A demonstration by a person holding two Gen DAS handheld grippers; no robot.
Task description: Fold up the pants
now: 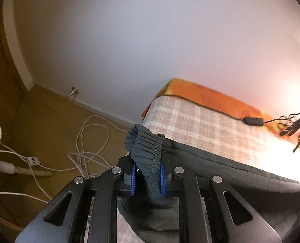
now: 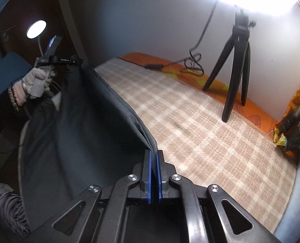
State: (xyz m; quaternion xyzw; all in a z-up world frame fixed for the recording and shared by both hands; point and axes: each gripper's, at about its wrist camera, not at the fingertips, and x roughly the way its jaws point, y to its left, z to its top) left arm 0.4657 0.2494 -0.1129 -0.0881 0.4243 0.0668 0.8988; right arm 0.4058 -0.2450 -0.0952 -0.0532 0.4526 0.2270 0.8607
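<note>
Dark grey pants [image 2: 83,117] hang stretched between my two grippers above a bed with a beige checked cover [image 2: 200,125]. My left gripper [image 1: 148,174] is shut on the gathered elastic waistband [image 1: 146,143], which bulges up between its blue pads [image 1: 162,179]. The rest of the pants [image 1: 241,178] trails right and down over the checked cover [image 1: 200,129]. My right gripper [image 2: 153,156] is shut on the far end of the pants, a thin edge pinched between its blue pads [image 2: 149,174]. In the right wrist view the left gripper [image 2: 69,60] shows at upper left, held by a gloved hand [image 2: 36,79].
A black tripod [image 2: 237,66] stands on the bed near the wall, with a black cable and adapter [image 2: 154,66] on the orange sheet [image 2: 251,105]. White cables [image 1: 85,154] lie on the brown floor left of the bed. A lamp [image 2: 36,29] glows at upper left.
</note>
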